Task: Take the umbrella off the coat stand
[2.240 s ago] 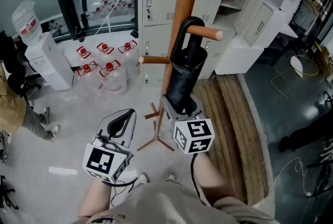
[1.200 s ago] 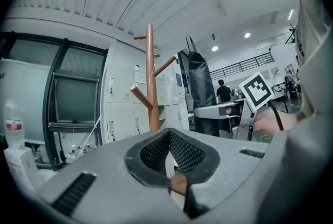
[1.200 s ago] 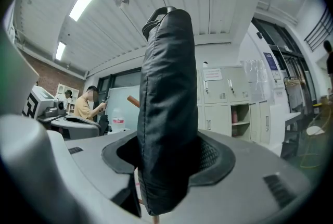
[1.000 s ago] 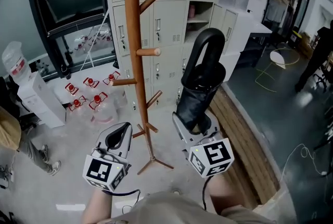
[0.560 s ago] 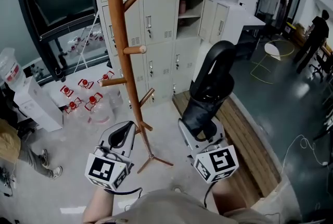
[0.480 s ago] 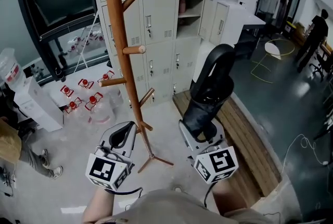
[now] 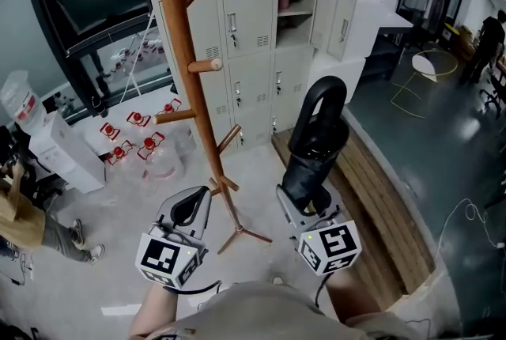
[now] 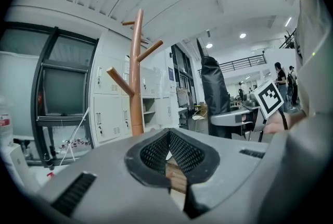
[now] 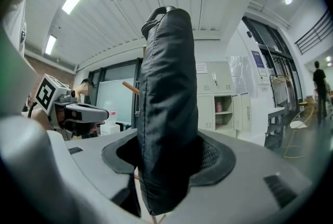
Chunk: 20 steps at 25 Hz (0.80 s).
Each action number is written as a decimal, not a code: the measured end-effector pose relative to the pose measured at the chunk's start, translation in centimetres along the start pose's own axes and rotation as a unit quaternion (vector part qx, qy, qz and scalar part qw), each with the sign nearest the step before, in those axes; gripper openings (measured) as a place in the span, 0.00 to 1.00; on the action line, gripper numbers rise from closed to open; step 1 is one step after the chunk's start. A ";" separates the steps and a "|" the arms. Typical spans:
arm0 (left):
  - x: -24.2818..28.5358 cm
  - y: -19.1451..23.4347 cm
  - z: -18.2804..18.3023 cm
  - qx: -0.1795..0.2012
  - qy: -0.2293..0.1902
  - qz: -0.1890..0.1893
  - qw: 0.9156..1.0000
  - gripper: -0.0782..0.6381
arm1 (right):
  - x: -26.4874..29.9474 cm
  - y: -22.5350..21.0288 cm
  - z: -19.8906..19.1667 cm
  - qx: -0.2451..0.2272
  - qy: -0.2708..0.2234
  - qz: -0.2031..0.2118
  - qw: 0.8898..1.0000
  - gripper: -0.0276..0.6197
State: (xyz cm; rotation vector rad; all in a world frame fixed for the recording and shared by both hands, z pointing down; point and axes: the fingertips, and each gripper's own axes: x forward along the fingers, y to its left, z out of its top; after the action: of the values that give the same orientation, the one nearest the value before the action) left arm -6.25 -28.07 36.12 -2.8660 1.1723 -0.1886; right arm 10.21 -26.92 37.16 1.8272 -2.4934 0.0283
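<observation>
A black folded umbrella (image 7: 315,142) with a curved handle (image 7: 325,92) stands upright in my right gripper (image 7: 305,201), whose pads are shut on its lower part. It hangs free of the wooden coat stand (image 7: 179,46), which rises to its left with bare pegs. In the right gripper view the umbrella (image 9: 169,98) fills the gap between the jaws. My left gripper (image 7: 188,209) is shut and empty, low beside the stand's foot. From the left gripper view, the stand (image 8: 137,82) is ahead and the umbrella (image 8: 214,98) is to the right.
Grey lockers (image 7: 253,6) line the wall behind the stand. Water jugs with red caps (image 7: 130,137) and a white dispenser (image 7: 59,145) sit at the left, near a seated person (image 7: 28,224). A wooden platform (image 7: 379,212) runs along the right. Another person (image 7: 490,34) stands far right.
The umbrella, which hung on a peg of the stand, has come off it and now stands to its right in my right gripper. Both grippers have sunk a little.
</observation>
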 end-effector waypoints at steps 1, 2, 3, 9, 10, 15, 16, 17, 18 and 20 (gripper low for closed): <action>-0.1 0.2 -0.2 -0.001 0.004 0.003 1.000 0.12 | 0.1 -0.1 -0.1 0.001 0.001 0.001 1.000 0.43; -0.2 0.3 -0.3 -0.002 0.007 0.007 1.000 0.12 | 0.1 0.0 -0.1 0.002 0.002 0.003 1.000 0.43; -0.3 0.3 -0.5 -0.003 0.009 0.010 1.000 0.12 | 0.2 0.0 -0.1 0.003 0.002 0.005 1.000 0.43; -0.3 -0.1 -0.4 -0.005 0.009 0.017 1.000 0.12 | 0.1 0.2 0.4 -0.003 0.002 0.017 1.000 0.43; -0.3 -0.2 -0.3 -0.005 0.010 0.017 1.000 0.12 | 0.1 0.3 0.4 -0.002 0.002 0.018 1.000 0.43; -0.6 -0.2 -0.4 -0.005 0.011 0.017 1.000 0.12 | 0.0 0.4 0.3 0.011 0.008 0.019 1.000 0.44; -0.6 -0.2 -0.4 -0.005 0.012 0.018 1.000 0.12 | 0.0 0.4 0.3 0.010 0.009 0.019 1.000 0.43; -0.7 -0.2 -0.5 -0.005 0.012 0.019 1.000 0.12 | -0.1 0.4 0.3 0.009 0.010 0.019 1.000 0.43; -0.7 -0.2 -0.4 -0.004 0.012 0.020 1.000 0.12 | -0.1 0.4 0.3 0.008 0.010 0.019 1.000 0.43; -0.6 -0.2 -0.2 -0.003 0.009 0.021 1.000 0.12 | -0.1 0.3 0.3 0.008 0.009 0.021 1.000 0.44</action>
State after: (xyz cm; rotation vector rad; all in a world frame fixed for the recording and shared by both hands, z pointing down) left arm -6.61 -27.52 36.30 -2.8487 1.2359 -0.2092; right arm 9.90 -26.73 36.85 1.7720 -2.5261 0.0668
